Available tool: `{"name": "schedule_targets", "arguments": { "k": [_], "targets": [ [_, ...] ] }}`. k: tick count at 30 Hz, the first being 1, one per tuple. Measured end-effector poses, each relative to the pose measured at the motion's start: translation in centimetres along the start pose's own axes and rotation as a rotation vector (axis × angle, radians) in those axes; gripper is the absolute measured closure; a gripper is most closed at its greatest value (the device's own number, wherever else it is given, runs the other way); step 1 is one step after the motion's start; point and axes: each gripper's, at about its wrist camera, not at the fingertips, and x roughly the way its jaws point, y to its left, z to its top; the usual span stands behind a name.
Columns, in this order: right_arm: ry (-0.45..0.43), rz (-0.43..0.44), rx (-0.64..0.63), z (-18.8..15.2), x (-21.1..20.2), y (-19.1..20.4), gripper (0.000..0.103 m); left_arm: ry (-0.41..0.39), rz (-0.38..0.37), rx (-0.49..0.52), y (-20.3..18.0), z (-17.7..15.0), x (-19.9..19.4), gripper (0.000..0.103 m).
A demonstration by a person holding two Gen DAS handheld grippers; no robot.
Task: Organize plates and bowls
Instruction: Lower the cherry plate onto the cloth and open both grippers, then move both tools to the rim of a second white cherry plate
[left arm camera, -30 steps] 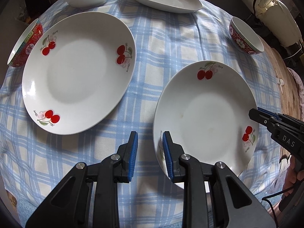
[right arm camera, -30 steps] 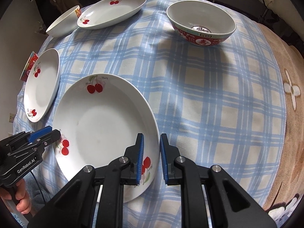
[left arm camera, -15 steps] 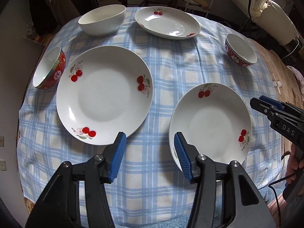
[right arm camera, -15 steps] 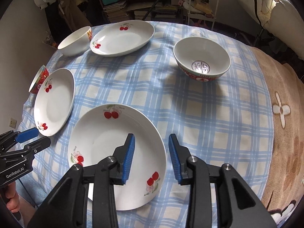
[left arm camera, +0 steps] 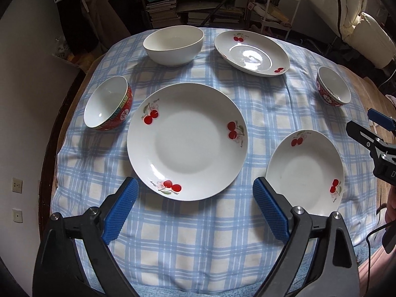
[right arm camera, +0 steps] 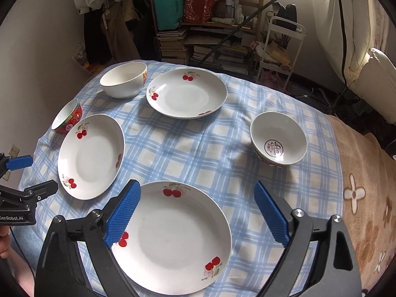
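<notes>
Three white cherry plates [right arm camera: 170,237] and bowls are being shown; both the left gripper [left arm camera: 195,209] and right gripper [right arm camera: 196,212] are being opened, nothing between. "GenRobot.AI" is being shown on the left.

Two steep overhead wrist views, shared tablecloth [left arm camera: 198,242]

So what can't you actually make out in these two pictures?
- Left wrist view: the right gripper is cut off by the right edge.
- Right wrist view: a blue finger pad hides part of the near white cherry-print plate.
- Right wrist view: the small red bowl is half hidden behind the left cherry plate.
- Shelf clutter: labels too small to read.
</notes>
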Motion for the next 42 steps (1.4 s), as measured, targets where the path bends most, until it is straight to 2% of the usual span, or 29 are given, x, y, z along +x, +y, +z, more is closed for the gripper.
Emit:
{"name": "schedule_targets", "arguments": {
  "k": [3, 12, 20, 27, 33, 39, 42],
  "targets": [
    [-0.007, -0.008, -0.027, 0.5, -0.1, 1.1, 0.004, 0.016, 0.004, -0.022, 1.3, 0.4, 0.4, 0.010],
    [0.024, 0.058, -0.022, 1.6, 2.2, 3.9, 0.004, 0.029, 0.051, -0.086, 5.8, 1.1, 1.2, 0.010],
    [0.050, 0.128, -0.020, 3.5, 4.5, 6.4, 0.004, 0.045, 0.002, -0.192, 9.7, 1.4, 3.2, 0.010],
    [0.081, 0.172, -0.015, 5.4, 6.9, 8.2, 0.006, 0.037, -0.040, -0.235, 12.0, 2.1, 4.7, 0.010],
    [0.110, 0.188, -0.018, 6.0, 8.7, 9.1, 0.016, 0.072, -0.087, -0.268, 13.1, 1.9, 6.9, 0.011],
    [0.164, 0.191, -0.043, 5.6, 11.1, 9.9, 0.031, 0.102, -0.097, -0.282, 13.6, 1.9, 8.5, 0.011],
    [0.186, 0.201, -0.042, 5.2, 12.1, 10.0, 0.043, 0.118, -0.103, -0.279, 13.6, 1.8, 9.3, 0.014]
  ]
}}
